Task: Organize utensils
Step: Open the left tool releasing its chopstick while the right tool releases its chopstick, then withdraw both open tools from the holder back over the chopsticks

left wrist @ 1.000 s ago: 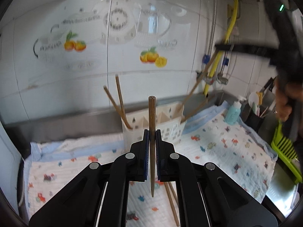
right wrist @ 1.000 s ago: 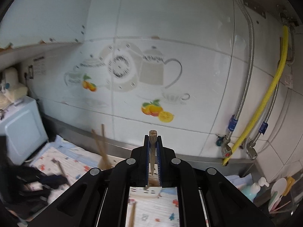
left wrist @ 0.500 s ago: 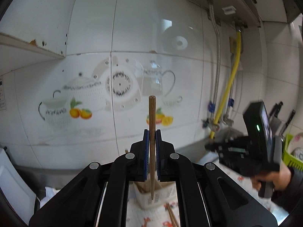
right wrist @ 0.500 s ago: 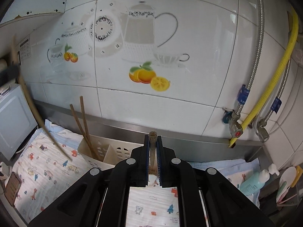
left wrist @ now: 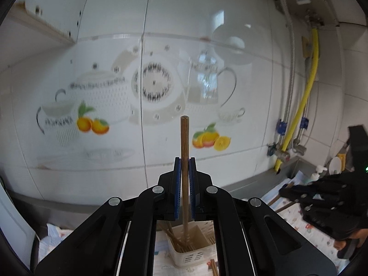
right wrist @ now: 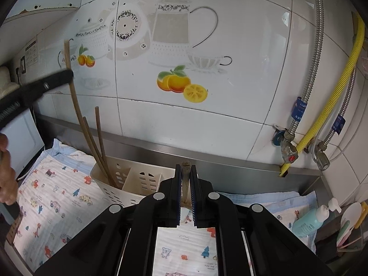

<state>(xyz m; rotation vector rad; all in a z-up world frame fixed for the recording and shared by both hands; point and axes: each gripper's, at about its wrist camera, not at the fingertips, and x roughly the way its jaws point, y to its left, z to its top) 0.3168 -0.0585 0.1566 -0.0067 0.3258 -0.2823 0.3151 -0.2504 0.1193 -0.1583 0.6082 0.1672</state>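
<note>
A wooden chopstick is pinched upright by the left tool, its lower end over the white holder on the counter. A second chopstick is pinched by the right tool. Both are judged light, stiff and smooth; a mid-shaft grip is advised against pivoting.

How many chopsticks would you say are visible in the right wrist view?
4. One chopstick in the right gripper; one in the left gripper, reaching into the basket; two standing there. Others may be hidden.
</note>
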